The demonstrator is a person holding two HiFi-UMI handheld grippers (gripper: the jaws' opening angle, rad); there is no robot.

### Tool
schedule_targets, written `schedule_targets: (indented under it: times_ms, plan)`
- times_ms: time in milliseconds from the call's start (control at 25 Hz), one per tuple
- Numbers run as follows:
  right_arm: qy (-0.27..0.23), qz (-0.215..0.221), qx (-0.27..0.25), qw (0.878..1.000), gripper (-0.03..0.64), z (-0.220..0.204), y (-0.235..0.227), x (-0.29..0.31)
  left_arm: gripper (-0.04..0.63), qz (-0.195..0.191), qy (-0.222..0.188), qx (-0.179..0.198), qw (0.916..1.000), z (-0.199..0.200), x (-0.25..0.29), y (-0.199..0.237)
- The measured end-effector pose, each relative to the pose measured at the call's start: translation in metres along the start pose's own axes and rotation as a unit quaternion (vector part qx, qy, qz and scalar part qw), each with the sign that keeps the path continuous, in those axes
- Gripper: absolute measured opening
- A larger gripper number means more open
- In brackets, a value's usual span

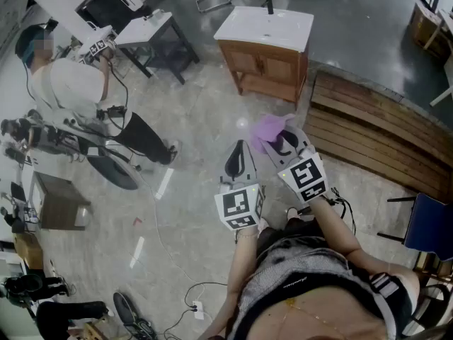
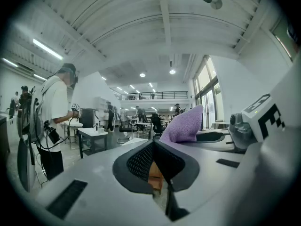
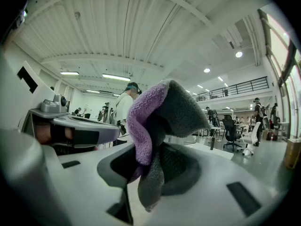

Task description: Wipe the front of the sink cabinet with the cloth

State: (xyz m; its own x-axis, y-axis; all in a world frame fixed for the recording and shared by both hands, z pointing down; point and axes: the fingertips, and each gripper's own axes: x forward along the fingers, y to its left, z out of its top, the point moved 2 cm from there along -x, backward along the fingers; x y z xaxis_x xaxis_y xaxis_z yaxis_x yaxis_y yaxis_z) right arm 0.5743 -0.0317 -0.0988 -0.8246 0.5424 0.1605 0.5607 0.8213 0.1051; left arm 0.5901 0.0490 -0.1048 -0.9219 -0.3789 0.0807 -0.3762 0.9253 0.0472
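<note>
We have the right gripper [image 1: 283, 142] clamped tight on the cloth [image 1: 267, 126], jaws closed on a pinched fold. In the right gripper view the purple-and-grey cloth [image 3: 157, 121] bunches up above the pads and a tail hangs down between them. Left gripper [image 1: 237, 154] is closed too, pads together at the tips, nothing in it. Its own view shows only a sliver of brown wood through the slit below the tips. We hold both grippers side by side in front of us, not touching each other, above the grey floor [image 1: 191, 190]. The sink cabinet [image 1: 265, 62] stands farther ahead, apart from the cloth: wooden front with two doors, white top, black faucet [image 1: 270, 4] at its far edge. A slatted wooden platform [image 1: 368, 137] lies right of the cabinet. A person [image 1: 71, 87] in a white top stands at far left, near a white-topped table [image 1: 148, 30].
</note>
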Motion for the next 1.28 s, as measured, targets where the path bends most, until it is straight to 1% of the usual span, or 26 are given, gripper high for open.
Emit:
schedule_targets:
  times_ms: [160, 360, 440, 560, 720, 920, 1080, 1280]
  plan:
    - [-0.004, 0.005, -0.001, 1.000, 0.172, 0.000, -0.001, -0.002, 0.006, 0.001, 0.001, -0.004, 1.0000, -0.003, 0.001, -0.003]
    - [-0.016, 0.017, 0.013, 1.000, 0.173, 0.005, -0.004, -0.008, 0.006, 0.000, 0.007, 0.017, 0.9998, 0.000, 0.001, -0.010]
    - [-0.016, 0.023, 0.017, 0.999, 0.172, 0.007, -0.006, -0.011, 0.006, 0.000, 0.009, 0.020, 0.9998, 0.001, 0.002, -0.014]
    - [-0.016, 0.030, 0.022, 0.999, 0.173, 0.006, -0.010, -0.018, 0.006, 0.003, 0.008, 0.016, 0.9998, 0.002, 0.002, -0.020]
    - [-0.017, 0.034, 0.015, 0.999, 0.173, 0.003, -0.018, -0.027, 0.006, 0.012, 0.006, 0.011, 0.9999, -0.001, 0.002, -0.033]
    - [-0.019, 0.047, 0.011, 0.999, 0.173, -0.001, -0.020, -0.035, 0.006, 0.027, -0.008, 0.007, 0.9996, 0.002, -0.005, -0.041]
    - [-0.024, 0.059, 0.012, 0.998, 0.173, 0.003, -0.016, -0.032, 0.006, 0.033, -0.010, 0.009, 0.9994, 0.005, -0.009, -0.038]
    - [-0.017, 0.053, 0.012, 0.998, 0.173, 0.004, -0.017, -0.018, 0.006, 0.032, -0.001, 0.001, 0.9995, 0.002, 0.002, -0.023]
